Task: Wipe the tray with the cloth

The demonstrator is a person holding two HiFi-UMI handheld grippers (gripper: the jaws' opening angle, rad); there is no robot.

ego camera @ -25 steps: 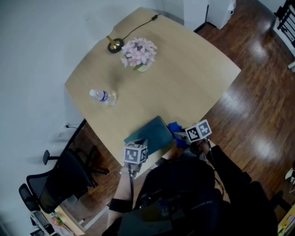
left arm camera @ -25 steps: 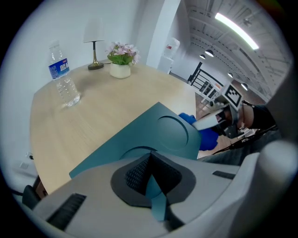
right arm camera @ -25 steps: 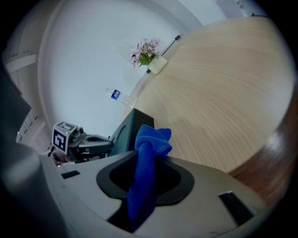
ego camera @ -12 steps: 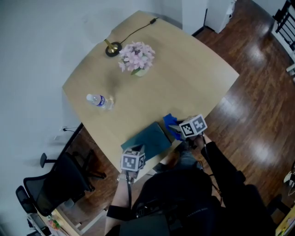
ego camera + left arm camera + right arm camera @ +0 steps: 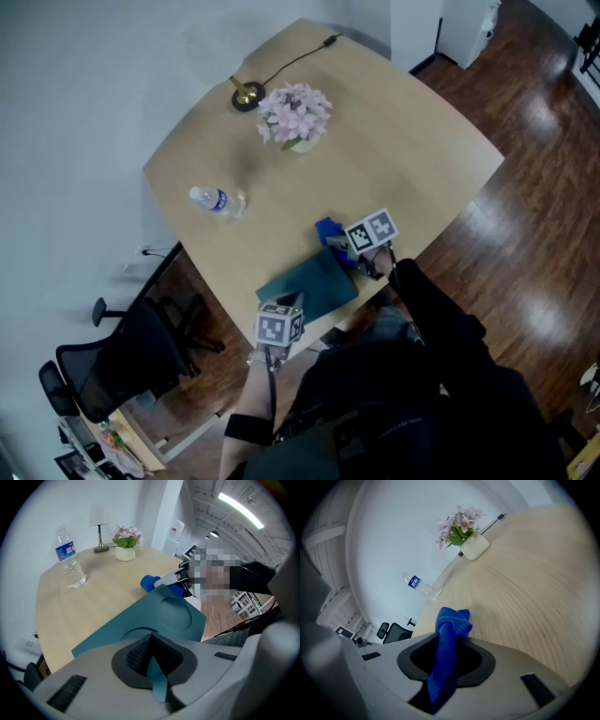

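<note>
Two grippers work at the near edge of the table (image 5: 412, 141). Closest to the person is the left gripper (image 5: 151, 656), clamped on the near rim of the teal tray (image 5: 164, 613), its dark pads pinching a thin strip of the edge. From that grip the tray runs away across the wood. Its long axis seems to point from the left jaws toward the right gripper, with one round recess close to the pads and a second farther out. Whether the tray lies flat or is tipped up a little I cannot tell.

Just past the tray's far corner is the right gripper (image 5: 446, 665), its jaws clenched on the blue cloth (image 5: 451, 630), which stands up between them as a bunched wad. In the head view the cloth is beside the tray's far right end, not yet over it, and the right gripper view looks out over bare tabletop with no tray in sight. The wipe, as I judge it, hinges on this. The tray lies back toward the person and to the left of the cloth, so the right hand must swing the wad round onto it and stroke along the line of the recesses while the left steadies it.

Farther out stand a water bottle (image 5: 216, 200), a pot of pink flowers (image 5: 295, 117) and a brass lamp base (image 5: 247, 94).
</note>
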